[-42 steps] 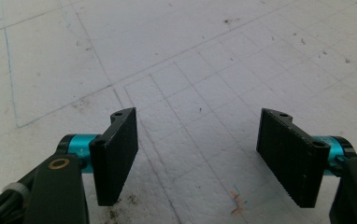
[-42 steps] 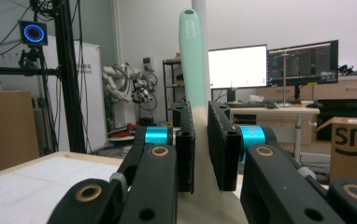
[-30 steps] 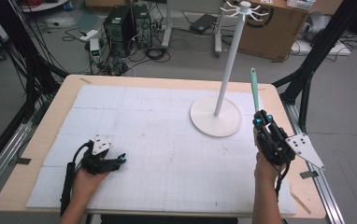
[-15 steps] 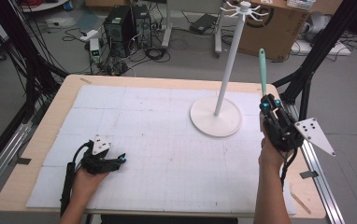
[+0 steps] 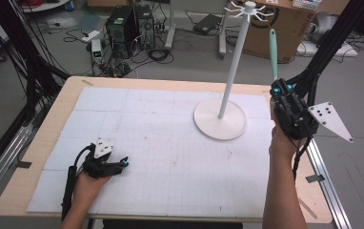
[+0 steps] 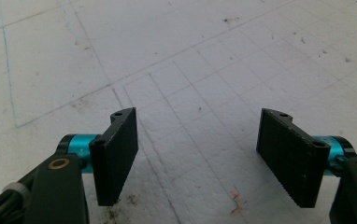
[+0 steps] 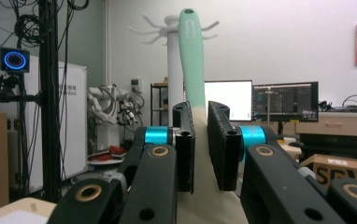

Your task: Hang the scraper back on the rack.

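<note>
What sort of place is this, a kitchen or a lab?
Most likely a robotics lab, not a kitchen. Black cables trail past a computer tower on the floor, monitors sit on a desk, and a robot arm stands at the back.

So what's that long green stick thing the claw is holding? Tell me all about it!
It is a kitchen utensil with a long mint-green handle that looks like smooth plastic or silicone, with a small hole near its rounded top end. Lower down it turns cream-coloured and widens. It stands nearly upright, handle end up, lifted off the table. The right claw is shut on the cream part, a black pad pressing each side. Nothing else touches it. The white hook stand rises nearby.
</note>
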A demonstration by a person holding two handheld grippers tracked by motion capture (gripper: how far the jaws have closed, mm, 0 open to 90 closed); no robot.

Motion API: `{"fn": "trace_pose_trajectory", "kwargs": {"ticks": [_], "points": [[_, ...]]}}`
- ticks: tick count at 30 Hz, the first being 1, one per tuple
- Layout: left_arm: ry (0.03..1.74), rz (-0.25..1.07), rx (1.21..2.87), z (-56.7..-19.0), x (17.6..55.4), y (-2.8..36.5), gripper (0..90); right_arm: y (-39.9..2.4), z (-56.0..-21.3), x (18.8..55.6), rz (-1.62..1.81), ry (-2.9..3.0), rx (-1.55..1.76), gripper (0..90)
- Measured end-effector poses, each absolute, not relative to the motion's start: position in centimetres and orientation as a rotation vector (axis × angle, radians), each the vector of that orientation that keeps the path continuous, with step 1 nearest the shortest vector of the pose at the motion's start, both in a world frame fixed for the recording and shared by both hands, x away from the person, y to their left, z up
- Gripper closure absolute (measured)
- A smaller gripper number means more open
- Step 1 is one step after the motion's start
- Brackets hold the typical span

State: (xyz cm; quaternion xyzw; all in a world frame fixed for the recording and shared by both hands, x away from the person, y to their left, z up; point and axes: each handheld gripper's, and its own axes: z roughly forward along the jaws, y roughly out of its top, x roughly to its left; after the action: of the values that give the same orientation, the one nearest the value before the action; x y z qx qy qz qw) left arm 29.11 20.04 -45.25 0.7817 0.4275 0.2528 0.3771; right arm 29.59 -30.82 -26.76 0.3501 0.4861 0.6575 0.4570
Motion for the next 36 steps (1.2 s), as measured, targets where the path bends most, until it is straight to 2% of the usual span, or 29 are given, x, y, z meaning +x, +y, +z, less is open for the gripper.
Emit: {"fn": "trace_pose_trajectory", "kwargs": {"ticks": [19,36], "points": [[1.093,0.645,2.000,-45.3,29.1,20.0,29.9,-30.5,-24.8,31.2,1.627,1.212,0.878,82.0],[1.089,0.643,2.005,-45.2,29.1,20.1,29.9,-30.3,-24.9,31.9,1.628,1.228,0.884,81.9]]}}
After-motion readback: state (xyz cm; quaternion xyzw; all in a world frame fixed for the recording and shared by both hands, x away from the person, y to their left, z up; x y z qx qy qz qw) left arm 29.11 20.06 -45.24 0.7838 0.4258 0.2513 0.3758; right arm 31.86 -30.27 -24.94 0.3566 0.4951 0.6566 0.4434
